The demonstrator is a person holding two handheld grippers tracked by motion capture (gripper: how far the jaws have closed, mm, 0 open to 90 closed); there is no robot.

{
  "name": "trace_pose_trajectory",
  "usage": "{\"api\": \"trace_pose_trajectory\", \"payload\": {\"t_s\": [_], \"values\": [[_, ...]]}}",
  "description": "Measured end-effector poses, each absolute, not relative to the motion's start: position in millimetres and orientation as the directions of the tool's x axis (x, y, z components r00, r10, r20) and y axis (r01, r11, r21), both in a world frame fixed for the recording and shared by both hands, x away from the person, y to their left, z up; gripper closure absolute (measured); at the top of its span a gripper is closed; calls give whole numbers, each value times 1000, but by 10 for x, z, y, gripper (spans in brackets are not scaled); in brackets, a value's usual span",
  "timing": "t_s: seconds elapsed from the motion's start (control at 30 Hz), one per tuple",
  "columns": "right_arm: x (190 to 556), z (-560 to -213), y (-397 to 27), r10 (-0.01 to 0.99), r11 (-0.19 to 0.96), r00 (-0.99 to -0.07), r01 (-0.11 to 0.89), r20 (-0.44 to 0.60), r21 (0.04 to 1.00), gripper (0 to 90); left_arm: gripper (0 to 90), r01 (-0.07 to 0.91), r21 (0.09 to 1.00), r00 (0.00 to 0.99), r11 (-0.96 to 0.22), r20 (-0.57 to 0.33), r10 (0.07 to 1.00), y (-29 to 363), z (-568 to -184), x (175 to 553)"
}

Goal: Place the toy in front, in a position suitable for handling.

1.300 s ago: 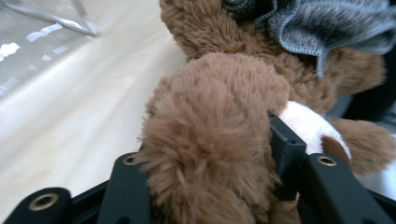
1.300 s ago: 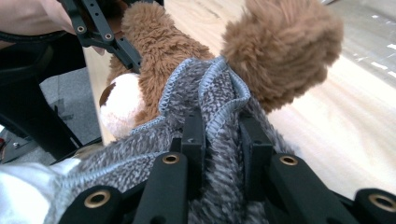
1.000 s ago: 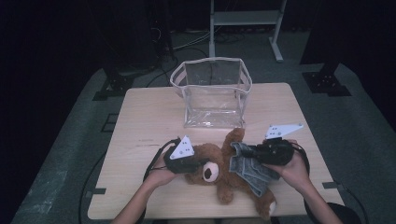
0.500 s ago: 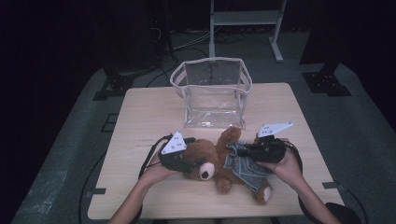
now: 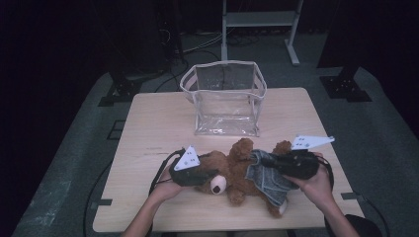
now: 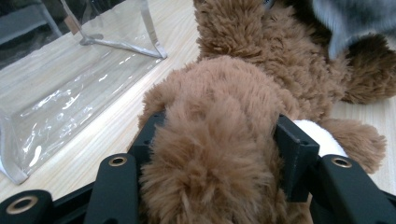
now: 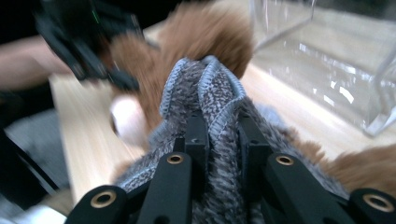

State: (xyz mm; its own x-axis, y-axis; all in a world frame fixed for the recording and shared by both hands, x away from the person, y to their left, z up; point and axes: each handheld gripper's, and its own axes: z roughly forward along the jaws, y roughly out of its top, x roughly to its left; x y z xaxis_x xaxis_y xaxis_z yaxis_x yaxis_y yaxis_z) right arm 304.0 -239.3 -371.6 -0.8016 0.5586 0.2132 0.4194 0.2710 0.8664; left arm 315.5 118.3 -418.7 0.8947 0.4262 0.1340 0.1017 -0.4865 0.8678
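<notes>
A brown teddy bear [image 5: 232,170] lies on its back near the table's front edge, with a grey denim garment [image 5: 267,178] over its lower body. My left gripper [image 5: 205,174] has just been closing, and its jaws press on both sides of the bear's furry head [image 6: 210,112]. In the left gripper view the gripper [image 6: 223,137] has fur bulging between its pads. My right gripper [image 5: 277,163] comes in from the right. In its own view the right gripper [image 7: 219,126] is shut on a bunched hem of the garment [image 7: 205,88], lifted off the bear [image 7: 201,37].
An upright clear plastic bag [image 5: 225,98] with its mouth open stands at the middle of the wooden table [image 5: 158,123], just behind the bear. It also appears as the clear bag [image 6: 70,88] and the clear bag [image 7: 327,56]. Dark floor and stands surround the table.
The left gripper let go, shifted a little and closed again on the bear's head. The right gripper went left with the garment's hem, then pulled it back to the right.
</notes>
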Motion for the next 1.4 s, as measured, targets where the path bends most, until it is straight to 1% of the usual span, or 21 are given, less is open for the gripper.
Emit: {"api": "trace_pose_trajectory", "payload": {"t_s": [0.1, 0.2, 0.27, 0.33, 0.37, 0.4, 0.5, 0.63, 0.67, 0.77, 0.83, 0.9, 0.97, 1.1, 1.17, 1.27, 1.4], "values": [[3032, -3471, -2420, 537, 240, -817, 386, 209, 891, 770, 453, 78, 874, 898, -480, 148, 415, 1186, -4200, 3133], [3082, -3289, -2360, 544, 238, -811, 395, 215, 887, 770, 452, 57, 875, 900, -480, 163, 405, 1186, -4203, 3105], [3163, -3255, -2291, 572, 260, -794, 416, 208, 871, 770, 452, 38, 871, 899, -490, 184, 397, 1186, -4201, 3084], [3262, -3293, -2220, 557, 260, -792, 453, 251, 853, 770, 453, 26, 870, 899, -492, 195, 392, 1186, -4203, 3070], [3287, -3318, -2181, 556, 272, -792, 461, 253, 845, 770, 453, 19, 872, 899, -489, 200, 390, 1185, -4208, 3064], [3318, -3375, -2110, 554, 299, -790, 483, 262, 823, 770, 453, 15, 872, 899, -489, 202, 388, 1186, -4209, 3062], [3341, -3554, -1937, 529, 354, -801, 508, 280, 785, 770, 452, 19, 873, 897, -488, 201, 394, 1180, -4214, 3062], [3276, -3716, -1739, 492, 394, -821, 507, 290, 767, 771, 450, 11, 867, 895, -498, 214, 391, 1151, -4213, 3053], [3239, -3746, -1669, 472, 415, -835, 494, 283, 764, 771, 451, 6, 864, 894, -503, 221, 390, 1148, -4212, 3050], [3143, -3743, -1539, 428, 458, -864, 461, 265, 760, 769, 453, -2, 864, 893, -503, 227, 388, 1153, -4216, 3037], [3117, -3671, -1553, 417, 448, -870, 449, 263, 773, 769, 455, -8, 865, 892, -502, 233, 387, 1160, -4218, 3027], [3147, -3569, -1637, 442, 404, -859, 448, 258, 798, 770, 457, -14, 865, 891, -502, 238, 386, 1158, -4221, 3023], [3206, -3510, -1734, 471, 349, -836, 468, 280, 812, 771, 458, -19, 863, 892, -505, 243, 381, 1161, -4222, 3020], [3365, -3518, -1900, 548, 291, -781, 513, 299, 807, 773, 459, -25, 865, 891, -501, 246, 381, 1163, -4228, 3017], [3406, -3587, -1915, 561, 297, -769, 531, 305, 793, 774, 459, -23, 865, 891, -501, 245, 382, 1158, -4225, 3016], [3368, -3760, -1821, 555, 352, -775, 547, 301, 759, 775, 459, -24, 859, 890, -511, 251, 381, 1154, -4220, 3010], [3187, -3826, -1710, 541, 383, -800, 509, 260, 771, 776, 458, -27, 855, 890, -518, 257, 377, 1147, -4218, 3000]]}}
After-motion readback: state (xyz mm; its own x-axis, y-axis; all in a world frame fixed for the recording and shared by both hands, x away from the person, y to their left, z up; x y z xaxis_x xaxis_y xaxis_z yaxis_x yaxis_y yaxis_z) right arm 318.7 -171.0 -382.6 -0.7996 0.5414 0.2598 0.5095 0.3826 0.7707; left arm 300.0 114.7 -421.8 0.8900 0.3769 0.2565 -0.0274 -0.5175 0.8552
